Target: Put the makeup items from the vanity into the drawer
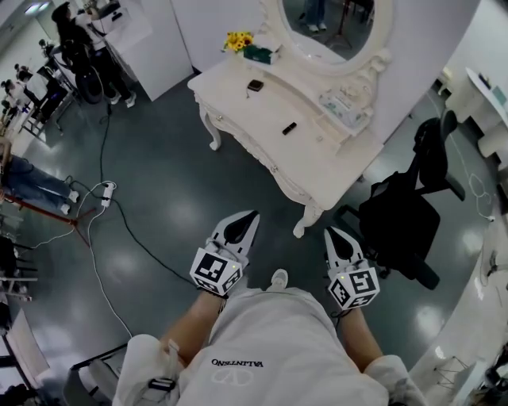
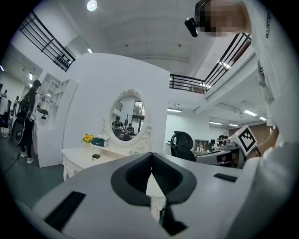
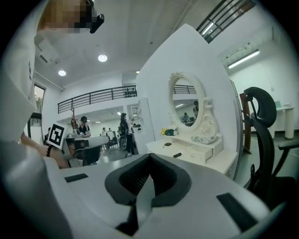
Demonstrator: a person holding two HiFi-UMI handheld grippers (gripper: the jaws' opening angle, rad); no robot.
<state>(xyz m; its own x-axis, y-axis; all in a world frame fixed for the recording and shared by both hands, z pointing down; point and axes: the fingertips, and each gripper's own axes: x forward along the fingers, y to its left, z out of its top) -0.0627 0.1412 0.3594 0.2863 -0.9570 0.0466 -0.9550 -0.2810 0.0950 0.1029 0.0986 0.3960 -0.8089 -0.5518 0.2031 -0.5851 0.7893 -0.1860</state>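
Black, small, likely light and slick, the compact [image 1: 255,85] and slim tube [image 1: 290,128] lie far off on the white desk [image 1: 317,162]; I'd pinch their sides. My left tool [image 1: 252,216] and right tool [image 1: 329,232] are clenched, empty.

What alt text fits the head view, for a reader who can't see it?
From above: a person holds the left hand-held gripper and right hand-held gripper, both shut and empty, before a white vanity with an oval mirror. A black office chair stands beside it.

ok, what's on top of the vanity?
Seen: yellow flowers, teal box, small dark case, slim dark item, patterned thing by the mirror. Inside the drawers: hidden.
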